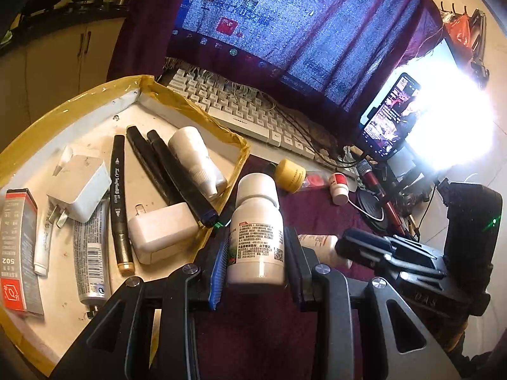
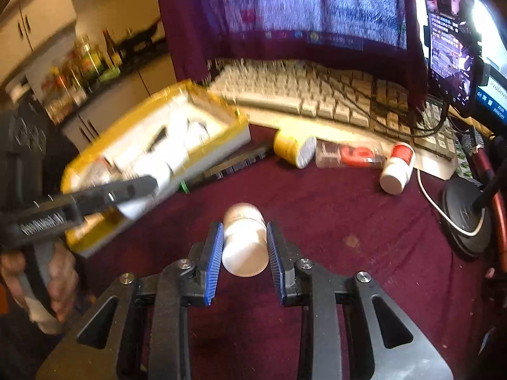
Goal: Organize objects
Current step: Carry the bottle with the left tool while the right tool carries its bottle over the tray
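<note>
Each tool is clamped on a white bottle: the left tool lifts a labelled bottle just right of the yellow-rimmed tray, seemingly bound for it; the right tool grips a second bottle above the maroon-covered bench.

Two fisheye cameras, one riding on each handheld gripper, look forward and steeply down along their fingers at a maroon-clothed desk. The left view sits close over a yellow-rimmed tray at nine o'clock, with the keyboard at twelve and a phone screen at two. The right view, partly blurred, hangs near the cloth, its tray at ten o'clock. Both share the tray, keyboard, yellow jar and red-capped bottle.
</note>
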`<state>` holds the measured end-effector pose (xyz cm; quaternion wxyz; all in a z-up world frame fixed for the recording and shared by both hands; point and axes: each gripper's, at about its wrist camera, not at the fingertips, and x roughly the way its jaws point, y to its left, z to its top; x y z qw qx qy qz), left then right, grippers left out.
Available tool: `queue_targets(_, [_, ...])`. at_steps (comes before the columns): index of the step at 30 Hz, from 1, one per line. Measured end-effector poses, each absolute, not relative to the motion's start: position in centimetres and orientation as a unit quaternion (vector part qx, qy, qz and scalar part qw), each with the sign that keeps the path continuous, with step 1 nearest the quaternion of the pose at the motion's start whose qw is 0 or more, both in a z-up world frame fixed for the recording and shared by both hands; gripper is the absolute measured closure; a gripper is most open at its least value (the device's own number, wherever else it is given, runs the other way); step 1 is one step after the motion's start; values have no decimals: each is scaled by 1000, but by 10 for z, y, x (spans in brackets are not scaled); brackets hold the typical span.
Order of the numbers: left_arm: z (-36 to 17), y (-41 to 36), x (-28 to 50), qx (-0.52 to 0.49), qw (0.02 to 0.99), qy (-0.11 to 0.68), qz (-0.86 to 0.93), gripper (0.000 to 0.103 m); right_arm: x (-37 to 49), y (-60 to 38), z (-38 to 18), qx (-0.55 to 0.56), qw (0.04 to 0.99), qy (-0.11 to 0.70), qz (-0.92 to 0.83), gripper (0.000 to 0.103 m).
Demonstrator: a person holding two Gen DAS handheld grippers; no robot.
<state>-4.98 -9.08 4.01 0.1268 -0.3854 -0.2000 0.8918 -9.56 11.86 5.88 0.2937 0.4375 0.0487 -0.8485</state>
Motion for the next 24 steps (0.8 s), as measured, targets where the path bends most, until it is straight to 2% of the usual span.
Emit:
queue_targets(12, [43, -95, -46, -380, 123, -205, 893, 74, -104, 111, 44, 453, 288, 52, -842, 76])
queue_targets(16, [44, -100, -44, -376, 118, -212, 895, 74, -109, 110, 37, 472, 291, 39, -831, 66])
queue_targets(24, [44, -105, -43, -375, 115, -216, 894, 74, -110, 107, 34, 465, 275, 39, -841, 69])
